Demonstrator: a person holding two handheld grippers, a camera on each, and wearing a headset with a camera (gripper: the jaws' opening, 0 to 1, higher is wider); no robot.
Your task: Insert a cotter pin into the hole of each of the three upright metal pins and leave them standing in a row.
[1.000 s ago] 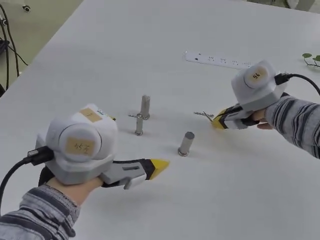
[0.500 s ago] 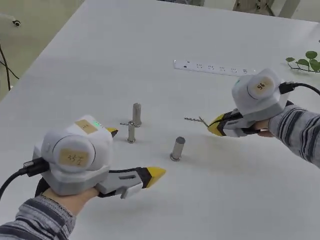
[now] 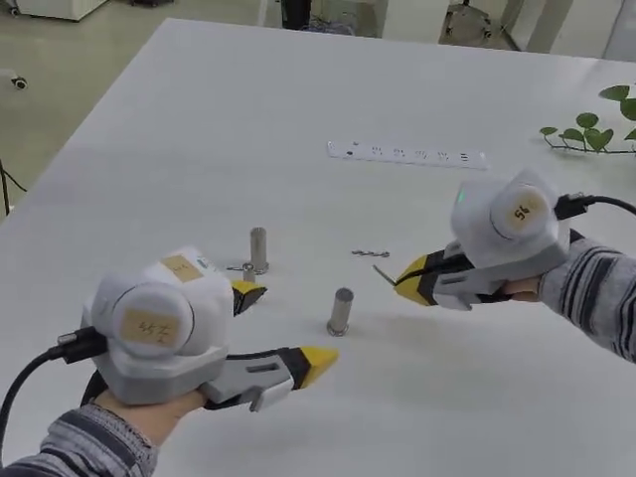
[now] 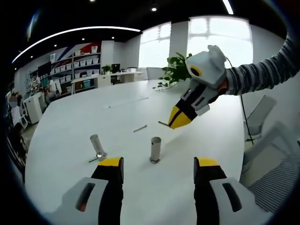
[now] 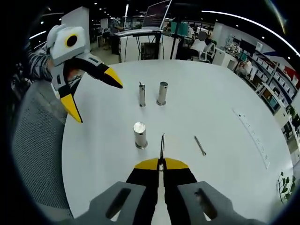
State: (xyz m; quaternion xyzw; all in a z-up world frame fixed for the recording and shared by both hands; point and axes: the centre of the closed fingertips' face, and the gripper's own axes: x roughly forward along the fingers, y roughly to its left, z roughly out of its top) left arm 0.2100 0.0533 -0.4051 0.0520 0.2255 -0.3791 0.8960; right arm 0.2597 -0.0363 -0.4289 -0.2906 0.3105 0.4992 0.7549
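While the left gripper [image 3: 286,326] hovers low at the near left, jaws spread wide and nothing between them, three pins stand upright on the table [image 3: 199,119]. The far pin [image 3: 258,248] and the second pin [image 3: 248,271] stand close together just past the gripper's upper tip; the second one carries a fitted cotter [image 3: 236,266] crosswise. The third pin [image 3: 341,310] stands apart from that pair, nearer the person and further right - its top bare. A loose cotter [image 3: 370,253] lies flat on the table beyond it; to the right, the right gripper [image 3: 400,282] is clenched on a held cotter [image 5: 162,140], which juts straight out past the yellow tips toward the third pin - near it, not touching. A power strip [image 3: 407,154] lies further back.
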